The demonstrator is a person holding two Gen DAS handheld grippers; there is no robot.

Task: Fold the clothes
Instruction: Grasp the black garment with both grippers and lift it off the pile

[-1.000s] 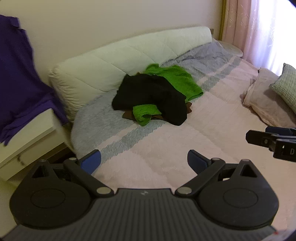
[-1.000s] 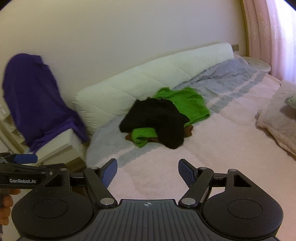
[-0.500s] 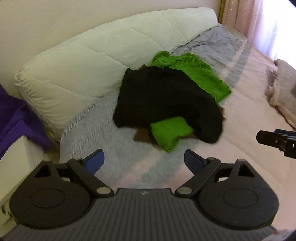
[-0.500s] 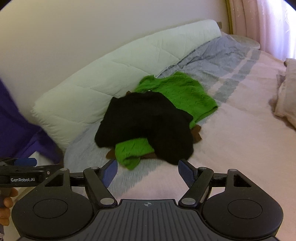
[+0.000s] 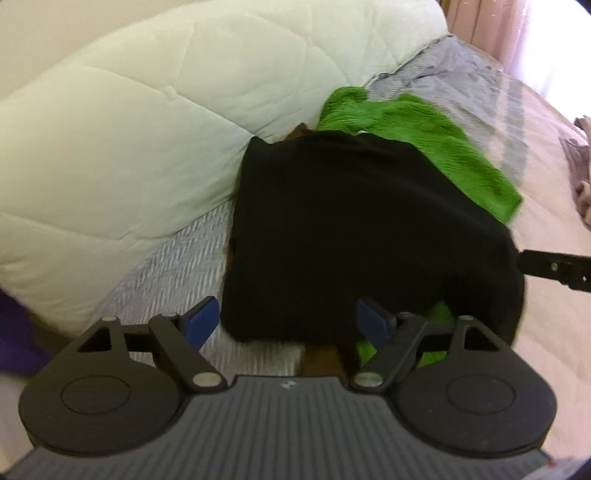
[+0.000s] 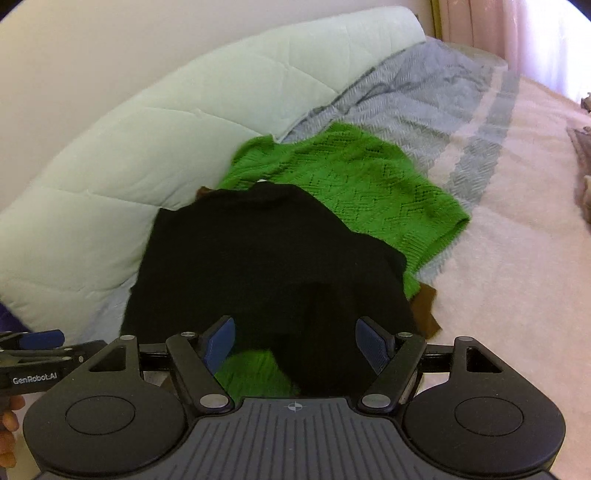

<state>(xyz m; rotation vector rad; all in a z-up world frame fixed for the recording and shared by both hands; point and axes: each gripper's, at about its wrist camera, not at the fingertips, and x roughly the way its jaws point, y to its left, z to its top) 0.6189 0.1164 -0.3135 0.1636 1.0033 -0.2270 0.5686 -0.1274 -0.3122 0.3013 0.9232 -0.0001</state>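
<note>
Pile: your clothes lie heaped on the bed, up against the white quilted bolster.
Black top: it lies uppermost, spread over the rest of the heap.
Green knit: it lies under the black top, reaching out toward the curtain side; a green fold pokes out at the near edge.
Brown piece: only corners show from beneath the heap, so you cannot tell what garment it is.
Left gripper: your jaws stand apart and are closing, the near hem of the black top between them; the blue pads do not press on the cloth.
Right gripper: your jaws are spread wide over the near edge of the black top and the green fold, gripping nothing.
Pairing: each gripper shows at the edge of the other's view, side by side at the near side of the heap.
Hand: fingers show at the lower left of the right view, below the left gripper.
Bedding: the blanket runs grey near the bolster and pink farther out.
Background: a pink curtain hangs beyond the bed.
</note>
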